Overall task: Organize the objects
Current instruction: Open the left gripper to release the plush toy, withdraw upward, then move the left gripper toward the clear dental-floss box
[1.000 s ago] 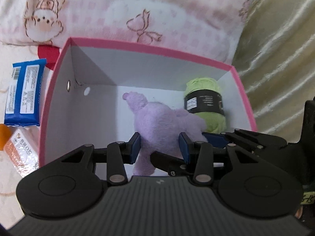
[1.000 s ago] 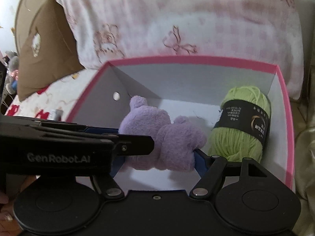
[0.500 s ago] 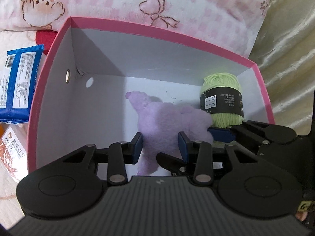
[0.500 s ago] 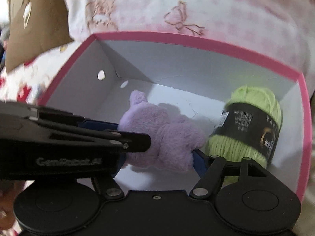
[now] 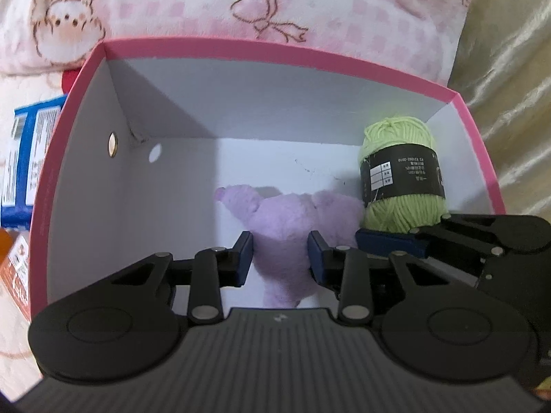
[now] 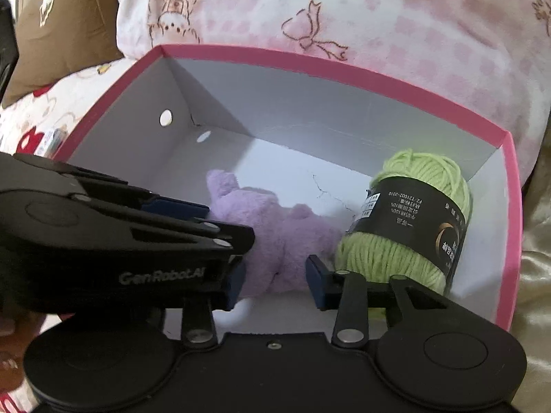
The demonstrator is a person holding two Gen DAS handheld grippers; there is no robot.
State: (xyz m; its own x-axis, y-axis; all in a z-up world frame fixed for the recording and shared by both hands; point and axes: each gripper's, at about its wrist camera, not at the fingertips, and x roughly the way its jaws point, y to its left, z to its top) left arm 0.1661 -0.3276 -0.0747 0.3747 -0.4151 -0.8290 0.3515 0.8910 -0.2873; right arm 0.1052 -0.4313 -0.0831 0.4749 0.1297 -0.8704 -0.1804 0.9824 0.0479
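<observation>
A soft lilac plush toy (image 5: 286,227) lay on the floor of the pink-rimmed white cardboard box (image 5: 261,46), touching a skein of lime-green yarn with a black paper band (image 5: 401,180) at its right. The left gripper (image 5: 279,258) was closing, its blue pads pressed into the plush; the right gripper (image 6: 273,277) was closing on the same toy. Only the left wrist view showed a blue snack packet (image 5: 26,158) outside the box — only the right showed a brown cushion (image 6: 65,20).
</observation>
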